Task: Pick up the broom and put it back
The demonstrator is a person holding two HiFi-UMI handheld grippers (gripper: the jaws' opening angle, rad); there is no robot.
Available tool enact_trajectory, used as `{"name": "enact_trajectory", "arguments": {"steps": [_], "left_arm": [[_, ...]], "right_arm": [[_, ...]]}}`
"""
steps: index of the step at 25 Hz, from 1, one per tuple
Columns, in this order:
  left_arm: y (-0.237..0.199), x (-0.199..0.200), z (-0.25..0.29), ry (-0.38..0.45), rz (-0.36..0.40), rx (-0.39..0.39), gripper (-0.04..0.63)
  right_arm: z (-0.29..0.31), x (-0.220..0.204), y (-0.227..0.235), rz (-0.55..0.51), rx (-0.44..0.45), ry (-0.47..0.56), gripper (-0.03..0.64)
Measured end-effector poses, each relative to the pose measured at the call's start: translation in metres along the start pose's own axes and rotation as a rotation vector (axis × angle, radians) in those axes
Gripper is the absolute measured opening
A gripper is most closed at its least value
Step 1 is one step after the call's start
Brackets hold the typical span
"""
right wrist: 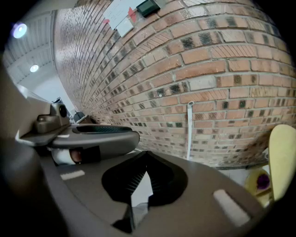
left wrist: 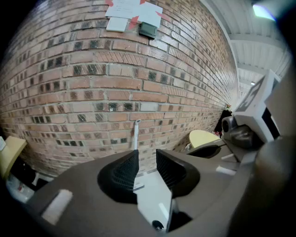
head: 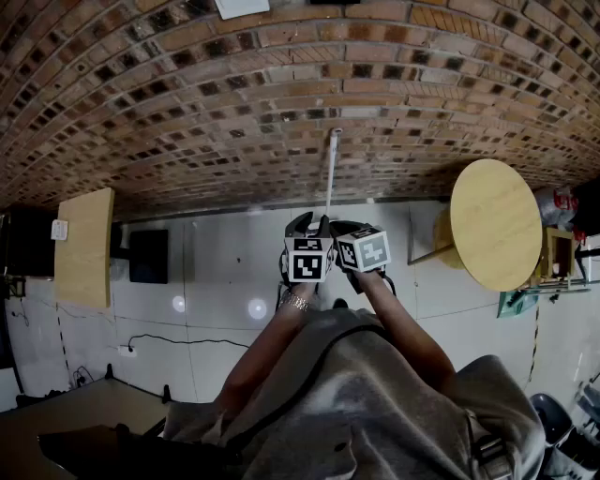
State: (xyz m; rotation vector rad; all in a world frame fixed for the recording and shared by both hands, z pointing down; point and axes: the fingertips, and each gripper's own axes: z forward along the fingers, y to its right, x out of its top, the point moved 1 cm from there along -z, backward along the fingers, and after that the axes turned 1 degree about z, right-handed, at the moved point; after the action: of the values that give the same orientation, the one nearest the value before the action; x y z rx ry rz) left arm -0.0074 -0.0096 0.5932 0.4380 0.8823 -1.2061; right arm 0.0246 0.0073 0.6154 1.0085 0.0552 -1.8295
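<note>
The broom's white handle (head: 331, 173) leans upright against the brick wall; its lower end is hidden behind my grippers in the head view. It also shows straight ahead as the handle (left wrist: 136, 134) in the left gripper view and as the handle (right wrist: 189, 132) in the right gripper view. My left gripper (head: 307, 226) (left wrist: 147, 159) is open, with only floor showing between its jaws, a short way back from the broom. Beside it, my right gripper (head: 343, 231) (right wrist: 146, 155) is shut and holds nothing.
A round wooden table (head: 495, 223) stands to the right by the wall. A wooden board (head: 84, 248) and a black box (head: 148, 255) sit at the left. A cable (head: 178, 339) runs over the white floor. Papers (left wrist: 132, 14) hang high on the wall.
</note>
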Motion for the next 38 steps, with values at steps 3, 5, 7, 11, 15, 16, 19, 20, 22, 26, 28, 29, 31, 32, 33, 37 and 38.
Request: {"name": "enact_trajectory", "arguments": {"steps": [3,5,7,11,15,16,19,20,22,26,28,29,31,32,33,37,38], "left_arm": [[-0.034,0.036,0.018,0.000,-0.008,-0.012,0.091],[-0.056,0.058,0.029,0.007,-0.007,-0.015,0.091],[-0.074,0.077,0.040,0.012,-0.017,-0.018,0.091],[-0.096,0.093,0.060,-0.001,-0.048,-0.043,0.091],[-0.101,0.092,0.072,-0.038,-0.064,-0.060,0.091],[-0.104,0.090,0.075,-0.047,-0.070,-0.056,0.091],[-0.119,0.089,0.078,-0.072,-0.099,-0.021,0.091],[-0.124,0.090,0.078,-0.075,-0.107,-0.009,0.091],[-0.130,0.090,0.077,-0.080,-0.113,0.012,0.091],[-0.150,0.087,0.077,-0.093,-0.135,0.065,0.091],[-0.156,0.087,0.078,-0.097,-0.137,0.082,0.091],[-0.158,0.088,0.079,-0.096,-0.135,0.086,0.091],[-0.159,0.092,0.081,-0.091,-0.127,0.086,0.091],[-0.159,0.095,0.082,-0.088,-0.123,0.084,0.091],[-0.159,0.098,0.084,-0.083,-0.118,0.080,0.091],[-0.157,0.115,0.094,-0.058,-0.100,0.056,0.089],[-0.156,0.121,0.096,-0.051,-0.093,0.049,0.089]], "right_arm": [[0.024,0.042,0.011,0.017,-0.041,0.044,0.003],[0.043,0.067,0.024,0.027,-0.091,0.075,0.003],[0.062,0.087,0.043,0.049,-0.144,0.091,0.003],[0.107,0.108,0.092,0.059,-0.254,0.078,0.019],[0.160,0.115,0.143,0.061,-0.289,-0.013,0.091],[0.175,0.114,0.156,0.056,-0.292,-0.043,0.098],[0.222,0.104,0.189,0.043,-0.307,-0.168,0.141],[0.233,0.100,0.199,0.046,-0.315,-0.201,0.146],[0.250,0.098,0.215,0.039,-0.322,-0.239,0.150],[0.270,0.103,0.230,0.015,-0.323,-0.258,0.101],[0.272,0.105,0.230,0.003,-0.318,-0.259,0.098],[0.271,0.105,0.229,-0.005,-0.310,-0.261,0.098],[0.265,0.101,0.221,-0.029,-0.283,-0.269,0.097],[0.260,0.098,0.214,-0.045,-0.268,-0.273,0.097],[0.252,0.094,0.205,-0.060,-0.250,-0.278,0.097],[0.212,0.083,0.165,-0.131,-0.188,-0.297,0.100],[0.199,0.088,0.157,-0.161,-0.187,-0.286,0.100]]}}
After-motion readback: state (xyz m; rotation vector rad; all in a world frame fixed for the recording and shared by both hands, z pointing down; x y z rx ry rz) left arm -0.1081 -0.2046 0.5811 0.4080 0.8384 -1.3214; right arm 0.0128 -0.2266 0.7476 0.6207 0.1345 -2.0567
